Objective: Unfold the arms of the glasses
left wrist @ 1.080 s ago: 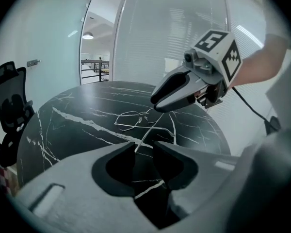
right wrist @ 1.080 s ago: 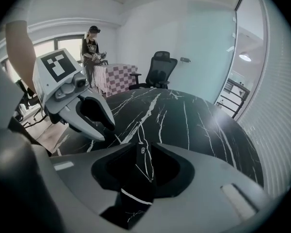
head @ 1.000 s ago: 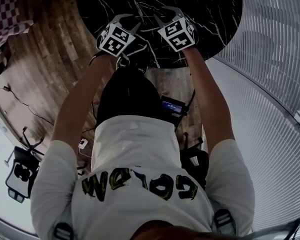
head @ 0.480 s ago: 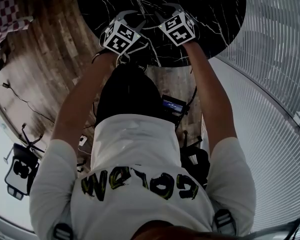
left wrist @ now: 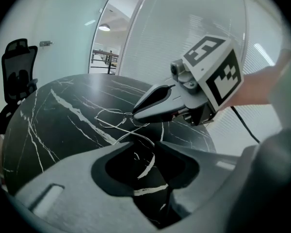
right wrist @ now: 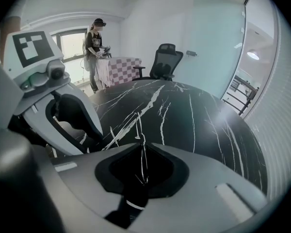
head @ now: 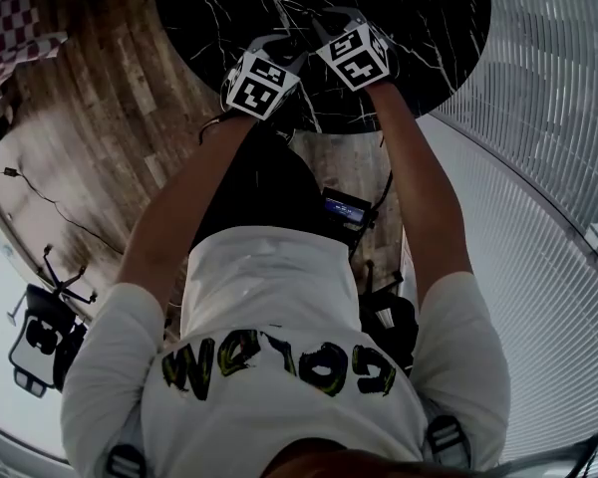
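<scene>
**One temple reaching out, the rest left to do**

The right gripper is pinching shut on the thin wire of the glasses, holding them just beyond its tips, low over the black marble table. Facing it, the left gripper is standing with its jaws a little apart. The end of one temple is lying right at their mouth, not clamped as far as I can judge.

That temple seems to be swinging out from the frame, so I'd call the job about halfway at best. I cannot make out the other temple.

Seen from the left gripper, the lens-to-lens line is running crosswise just ahead of it, and the loose temple is pointing back toward its jaws.
</scene>
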Demonstrator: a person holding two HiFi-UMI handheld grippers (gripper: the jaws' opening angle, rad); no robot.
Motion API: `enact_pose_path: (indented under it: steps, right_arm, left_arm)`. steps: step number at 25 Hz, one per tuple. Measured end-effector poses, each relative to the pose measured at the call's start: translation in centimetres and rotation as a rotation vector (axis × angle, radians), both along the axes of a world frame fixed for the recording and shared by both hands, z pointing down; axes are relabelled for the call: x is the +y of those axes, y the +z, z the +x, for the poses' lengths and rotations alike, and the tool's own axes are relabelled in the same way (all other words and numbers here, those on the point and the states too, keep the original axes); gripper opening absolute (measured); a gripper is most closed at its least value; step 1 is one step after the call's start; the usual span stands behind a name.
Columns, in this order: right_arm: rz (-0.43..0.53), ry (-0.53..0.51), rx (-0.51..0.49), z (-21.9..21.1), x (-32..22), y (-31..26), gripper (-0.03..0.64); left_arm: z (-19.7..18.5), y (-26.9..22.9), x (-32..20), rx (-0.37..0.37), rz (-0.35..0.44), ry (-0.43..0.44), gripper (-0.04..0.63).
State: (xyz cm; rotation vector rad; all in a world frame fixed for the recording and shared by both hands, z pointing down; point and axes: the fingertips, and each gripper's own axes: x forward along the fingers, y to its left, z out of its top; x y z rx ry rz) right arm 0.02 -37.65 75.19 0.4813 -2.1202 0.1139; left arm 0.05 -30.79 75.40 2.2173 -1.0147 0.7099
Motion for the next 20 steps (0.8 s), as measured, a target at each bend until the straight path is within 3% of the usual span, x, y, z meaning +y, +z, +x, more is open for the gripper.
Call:
enact_pose_path:
  steps: [9, 15, 20]
  right_arm:
    - [0.005, -0.001, 0.000, -0.3, 0.1, 0.0, 0.018]
    - [0.009, -0.008, 0.000, -0.4, 0.2, 0.0, 0.015]
    - [0.016, -0.015, 0.001, -0.3, 0.3, 0.0, 0.014]
  left_arm:
    - [1.0, 0.7, -0.4, 0.106, -0.136, -0.151, 0.120]
    - [0.9, 1.4, -0.6, 0.101, -0.158, -0.192, 0.117]
    - [0.9, 1.6, -0.7, 0.101, -0.165, -0.208, 0.072]
